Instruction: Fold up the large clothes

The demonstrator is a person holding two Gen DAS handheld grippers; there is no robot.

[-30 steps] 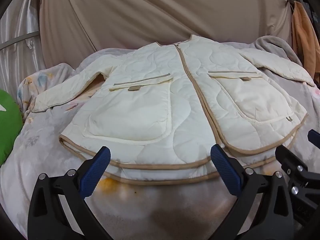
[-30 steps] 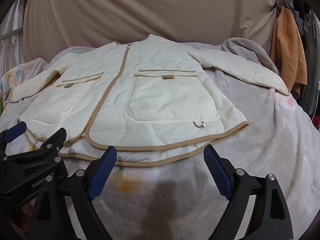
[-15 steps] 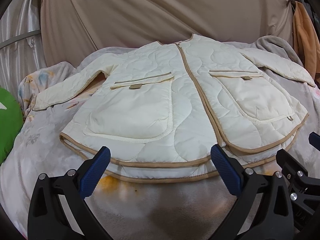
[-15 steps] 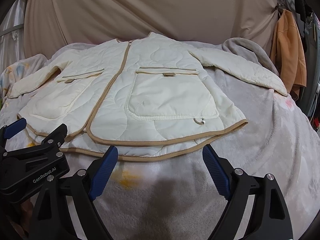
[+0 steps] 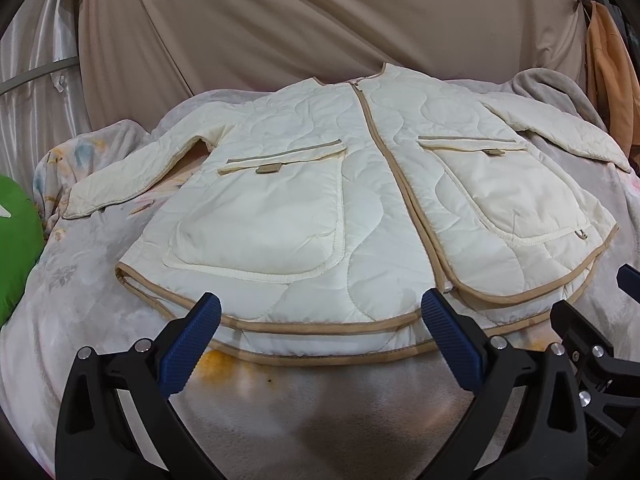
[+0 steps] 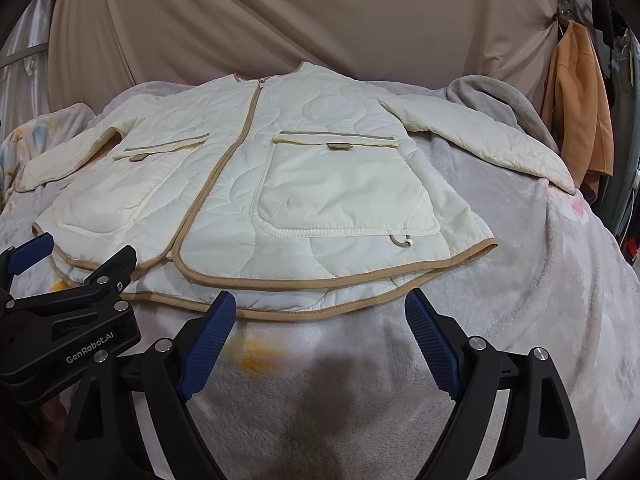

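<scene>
A cream quilted jacket (image 5: pixel 360 200) with tan binding lies flat, front up and zipped, on a grey blanket (image 6: pixel 520 280) covering a bed, with both sleeves spread outward and its collar toward the beige curtain (image 5: pixel 320 20) behind. Two large patch pockets sit either side of the zip. The left gripper (image 5: pixel 320 334) hovers just beside the jacket's near hem, its blue-padded fingers spread wide and holding nothing. The right gripper (image 6: pixel 320 328) hangs at the same hem, further toward the jacket's right-hand pocket, jaws likewise apart and empty. A yellow stain (image 6: pixel 256 360) marks the blanket just below the hem. A green cushion (image 5: pixel 16 248) lies beyond the jacket's left sleeve; an orange garment (image 6: pixel 580 112) hangs beyond the right sleeve.
</scene>
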